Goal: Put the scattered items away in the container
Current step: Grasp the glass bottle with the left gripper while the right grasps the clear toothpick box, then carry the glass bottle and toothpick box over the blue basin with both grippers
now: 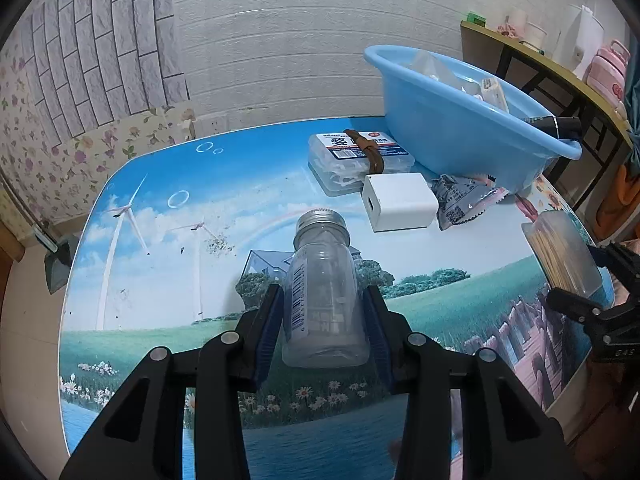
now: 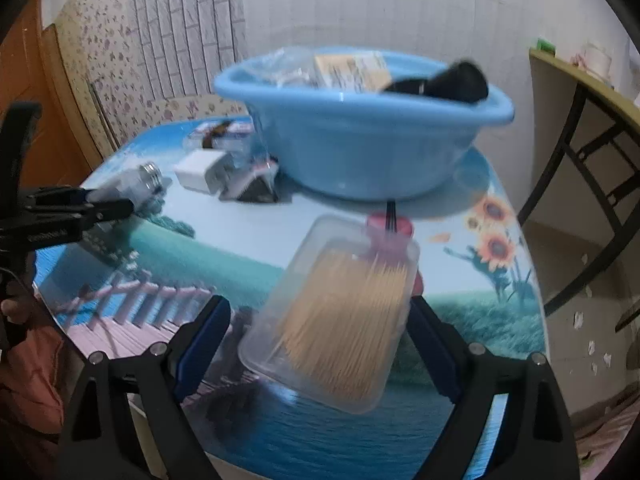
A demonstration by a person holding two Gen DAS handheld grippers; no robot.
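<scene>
My left gripper [image 1: 324, 293] is shut on a clear plastic bottle [image 1: 324, 264] with a silver cap, which sits between the blue pads above the picture-printed table [image 1: 160, 280]. In the right wrist view the same bottle [image 2: 140, 180] is at the left. My right gripper [image 2: 320, 305] stands open around a clear box of toothpicks [image 2: 340, 320]. The left pad is well clear of the box and the right pad is close beside it. The blue basin [image 2: 360, 148] stands just behind, holding plastic bags and a black item. From the left wrist view the basin [image 1: 460, 132] is at the far right.
Beside the basin lie a floss-pick box with a brown band [image 1: 360, 156], a white charger cube [image 1: 400, 202] and a crumpled wrapper [image 1: 464, 200]. A small pink-red item [image 2: 390, 226] sits behind the toothpick box. A side table [image 1: 560, 68] with jars stands at the right.
</scene>
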